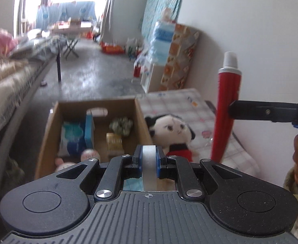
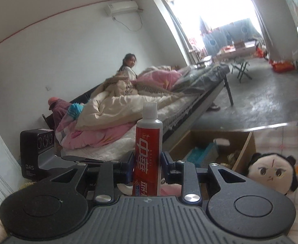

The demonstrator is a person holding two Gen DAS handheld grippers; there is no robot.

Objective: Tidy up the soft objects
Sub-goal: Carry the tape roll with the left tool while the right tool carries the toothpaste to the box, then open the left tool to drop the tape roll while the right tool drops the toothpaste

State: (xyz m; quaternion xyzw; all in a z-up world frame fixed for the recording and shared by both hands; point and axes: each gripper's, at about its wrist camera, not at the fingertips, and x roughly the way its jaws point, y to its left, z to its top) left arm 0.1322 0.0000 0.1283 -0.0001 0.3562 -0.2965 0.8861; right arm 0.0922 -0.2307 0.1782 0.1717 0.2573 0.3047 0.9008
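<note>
My right gripper (image 2: 148, 168) is shut on a red toothpaste tube (image 2: 148, 150) with a white cap, held upright; the tube also shows at the right of the left wrist view (image 1: 226, 105). My left gripper (image 1: 149, 160) is shut with nothing between its pads, above the near edge of an open cardboard box (image 1: 47, 134). The box holds soft packets, a green plush and small balls. A plush doll (image 1: 172, 131) with a white face, black hair and red clothes lies beside the box on a checked quilt; it also shows in the right wrist view (image 2: 272, 171).
A bed (image 2: 128, 109) with piled pink and cream quilts runs along the left, with a person sitting on it. A black device (image 2: 36, 154) stands near the bed. Grey concrete floor (image 1: 100, 77) stretches beyond the box. Stacked goods (image 1: 169, 46) line the right wall.
</note>
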